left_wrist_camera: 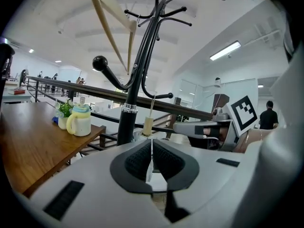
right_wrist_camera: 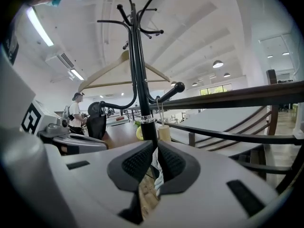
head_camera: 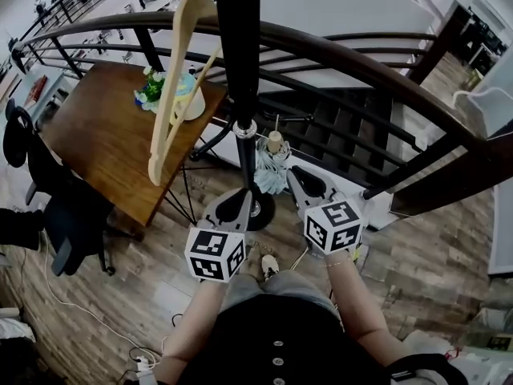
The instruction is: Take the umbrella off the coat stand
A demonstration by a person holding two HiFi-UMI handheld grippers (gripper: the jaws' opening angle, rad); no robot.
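Railing (head_camera: 345,58) of dark metal curves across the whole scene, with stairs dropping away behind it. Next in size we see a brown wooden tabletop (head_camera: 104,143) on our left, and a black office chair (head_camera: 48,191) just beside its near edge. The black coat stand (head_camera: 238,54) rises between tabletop and railing, straight in front of us. A pale wooden hanger (head_camera: 172,95) dangles from one of its upper hooks, on the tabletop side.

The umbrella (head_camera: 272,167), folded and pale blue-green, hangs by a thin loop from a lower hook just to the right of the pole, its short wooden handle (head_camera: 275,141) uppermost.

We hold both grippers low before the stand. The left gripper (head_camera: 238,195) points at the base of the pole, its jaws clenched together on nothing. The right gripper (head_camera: 296,175) sits just beside the umbrella's lower folds; its jaws are likewise pressed together and empty, the umbrella showing beyond them.

On the tabletop's far corner stand a yellow-handled cup (head_camera: 188,103) and a small potted plant (head_camera: 151,87), side by side.
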